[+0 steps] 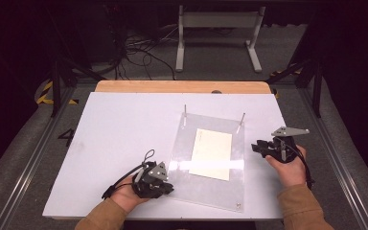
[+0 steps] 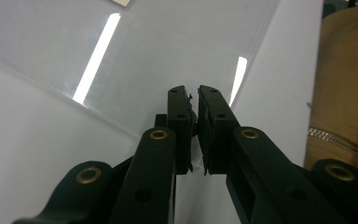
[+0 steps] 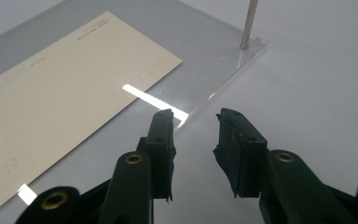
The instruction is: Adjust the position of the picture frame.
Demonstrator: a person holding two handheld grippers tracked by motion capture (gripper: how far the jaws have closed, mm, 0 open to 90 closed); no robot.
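A clear acrylic plate (image 1: 210, 192) lies on the white tabletop (image 1: 124, 124), with two thin metal pins (image 1: 185, 113) standing at its far corners. A cream printed card (image 1: 212, 153) lies flat on the plate. My left gripper (image 1: 169, 188) sits at the plate's near left edge; in the left gripper view it (image 2: 193, 93) is shut, with nothing seen between the pads, over the plate (image 2: 158, 46). My right gripper (image 1: 255, 146) is at the plate's right edge, pointing left. It (image 3: 196, 116) stands open and empty above the plate's edge (image 3: 205, 42), beside the card (image 3: 60, 79) and one pin (image 3: 248, 23).
A wooden strip (image 1: 182, 86) borders the tabletop's far edge. Beyond it are a grey floor, cables and a white frame stand (image 1: 218, 33). Metal rails run along both sides of the table. A brown sleeve (image 2: 349, 70) is close on the right in the left gripper view.
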